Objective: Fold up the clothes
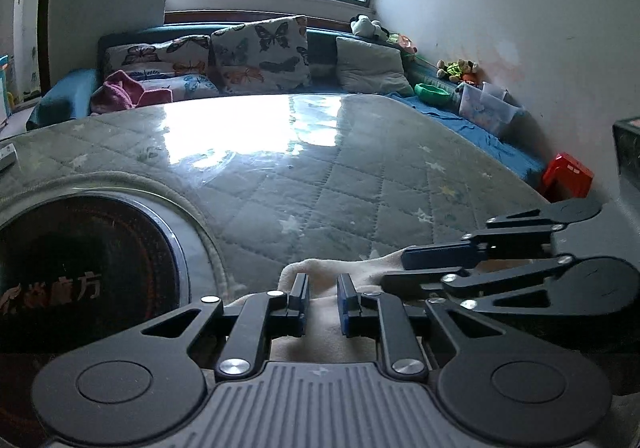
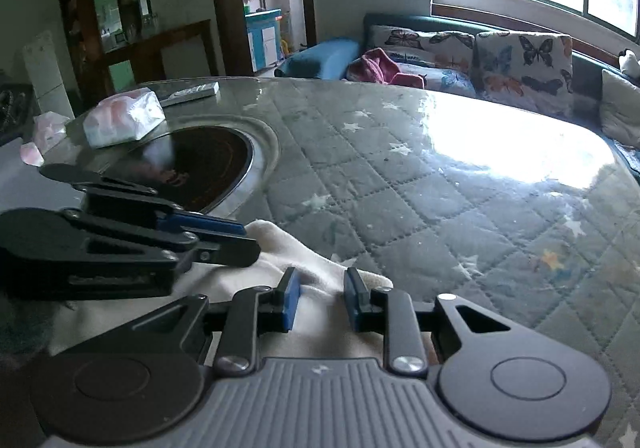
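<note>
**Cream garment pinched at the near edge**

Cream garment [image 1: 320,312] lies bunched at the near edge of the quilted, glass-topped surface [image 1: 320,175]. Left gripper [image 1: 323,302] is narrowed onto a fold of it; right gripper [image 2: 320,298], just beside, likewise clamps the cloth. Far right, a clear bin [image 1: 486,109] holds unclear items.

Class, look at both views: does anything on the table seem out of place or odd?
Nothing spilled or damaged. The cream garment is bunched at the table's near edge, held by both tools.
</note>
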Demonstrator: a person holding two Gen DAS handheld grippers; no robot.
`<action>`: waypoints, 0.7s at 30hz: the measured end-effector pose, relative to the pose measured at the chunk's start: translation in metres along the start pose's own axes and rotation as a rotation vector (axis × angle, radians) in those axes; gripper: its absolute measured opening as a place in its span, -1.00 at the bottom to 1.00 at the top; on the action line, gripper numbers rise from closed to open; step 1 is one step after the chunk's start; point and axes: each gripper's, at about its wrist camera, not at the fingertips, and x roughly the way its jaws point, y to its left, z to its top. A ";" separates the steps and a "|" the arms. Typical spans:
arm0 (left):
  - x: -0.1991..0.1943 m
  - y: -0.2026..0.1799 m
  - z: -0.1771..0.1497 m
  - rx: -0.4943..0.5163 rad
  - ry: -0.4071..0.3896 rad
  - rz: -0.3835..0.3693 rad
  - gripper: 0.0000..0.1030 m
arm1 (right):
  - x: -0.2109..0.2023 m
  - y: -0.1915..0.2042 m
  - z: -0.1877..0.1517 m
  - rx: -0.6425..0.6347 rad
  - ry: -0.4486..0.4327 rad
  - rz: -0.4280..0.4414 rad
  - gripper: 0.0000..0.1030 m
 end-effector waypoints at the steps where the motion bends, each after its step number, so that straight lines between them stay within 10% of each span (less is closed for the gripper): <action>1: -0.002 0.002 0.001 -0.012 -0.004 -0.003 -0.65 | 0.000 -0.002 0.001 0.009 -0.005 -0.002 -0.53; 21: -0.034 0.006 -0.023 -0.038 -0.029 0.058 -0.67 | -0.024 0.034 -0.012 -0.076 -0.052 0.028 -0.54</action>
